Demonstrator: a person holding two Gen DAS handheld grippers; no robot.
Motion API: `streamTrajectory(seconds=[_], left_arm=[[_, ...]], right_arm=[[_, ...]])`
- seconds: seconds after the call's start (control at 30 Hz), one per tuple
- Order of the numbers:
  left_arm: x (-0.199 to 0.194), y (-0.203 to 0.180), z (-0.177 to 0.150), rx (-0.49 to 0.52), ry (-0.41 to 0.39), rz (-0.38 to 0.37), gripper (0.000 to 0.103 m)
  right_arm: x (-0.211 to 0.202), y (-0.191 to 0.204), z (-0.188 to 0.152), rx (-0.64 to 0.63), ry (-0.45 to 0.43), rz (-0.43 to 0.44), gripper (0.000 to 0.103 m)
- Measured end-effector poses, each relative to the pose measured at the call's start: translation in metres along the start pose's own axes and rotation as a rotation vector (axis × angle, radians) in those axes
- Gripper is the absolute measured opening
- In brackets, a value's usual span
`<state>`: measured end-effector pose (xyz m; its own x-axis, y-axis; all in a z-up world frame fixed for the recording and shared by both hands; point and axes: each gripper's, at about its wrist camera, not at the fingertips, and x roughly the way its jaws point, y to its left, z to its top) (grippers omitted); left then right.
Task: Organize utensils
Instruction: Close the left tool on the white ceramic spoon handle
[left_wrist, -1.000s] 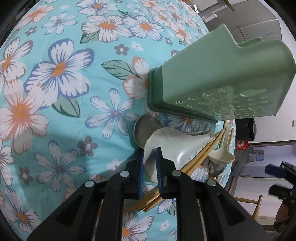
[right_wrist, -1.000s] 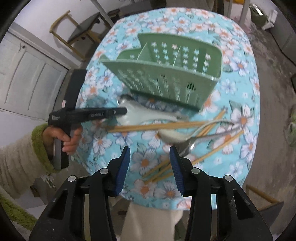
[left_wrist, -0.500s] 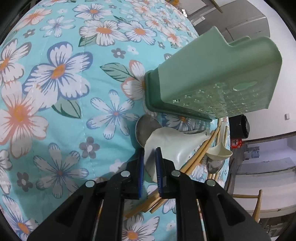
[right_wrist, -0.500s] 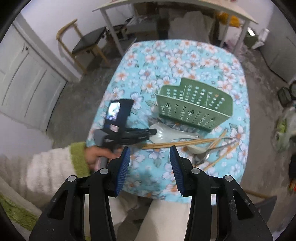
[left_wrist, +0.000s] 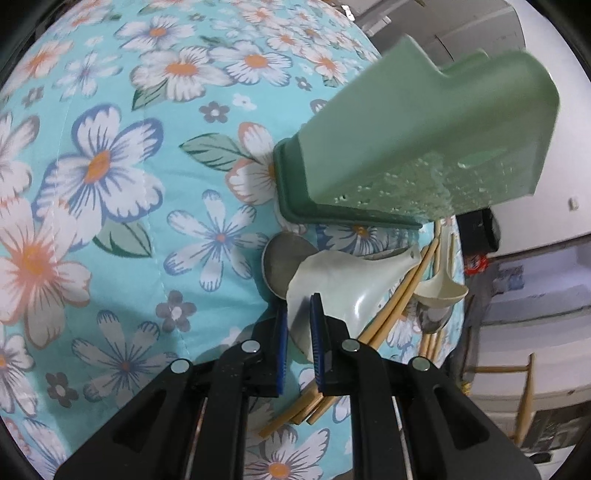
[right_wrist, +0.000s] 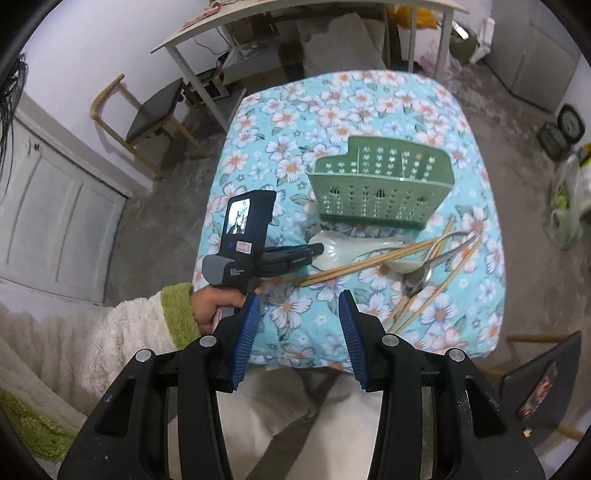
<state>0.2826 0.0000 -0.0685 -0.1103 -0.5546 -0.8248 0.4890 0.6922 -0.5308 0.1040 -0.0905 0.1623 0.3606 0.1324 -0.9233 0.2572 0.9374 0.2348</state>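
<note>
Pale rice paddle (left_wrist: 343, 280) lies on tablecloth (left_wrist: 110, 184) beside green caddy (right_wrist: 380, 184) | left gripper (left_wrist: 300, 332) clamped on its blade edge | right gripper (right_wrist: 297, 325) spread wide, empty, well back | step: first pickup | next: lift paddle clear of chopsticks (right_wrist: 369, 260), drop into caddy.

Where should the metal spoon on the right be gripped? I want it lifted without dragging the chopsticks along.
Grip the metal spoon at its bowl end, coming from above on the near side. The bowl lies bare on the cloth, while its handle runs up among the chopsticks and under the small white spoon, so a handle grip would likely catch them.
</note>
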Motion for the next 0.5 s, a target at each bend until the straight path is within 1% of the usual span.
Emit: streamTrajectory(seconds=[0.1, 0.3, 0.43, 0.5], left_arm=[[0.002, -0.003, 0.002, -0.012, 0.006, 0.017, 0.011], [0.004, -0.009, 0.000, -0.063, 0.009, 0.064, 0.011], [0.006, -0.019, 0.000, -0.111, 0.028, 0.126, 0.012], [0.009, -0.022, 0.000, -0.128, 0.043, 0.139, 0.013]], right_arm=[[0.005, -0.008, 0.001, -0.001, 0.017, 0.010, 0.042], [-0.002, -0.044, 0.013, 0.011, 0.036, 0.040, 0.042], [-0.002, -0.060, 0.023, -0.056, 0.055, 0.030, 0.042], [0.000, -0.067, 0.028, -0.100, 0.057, 0.041, 0.042]])
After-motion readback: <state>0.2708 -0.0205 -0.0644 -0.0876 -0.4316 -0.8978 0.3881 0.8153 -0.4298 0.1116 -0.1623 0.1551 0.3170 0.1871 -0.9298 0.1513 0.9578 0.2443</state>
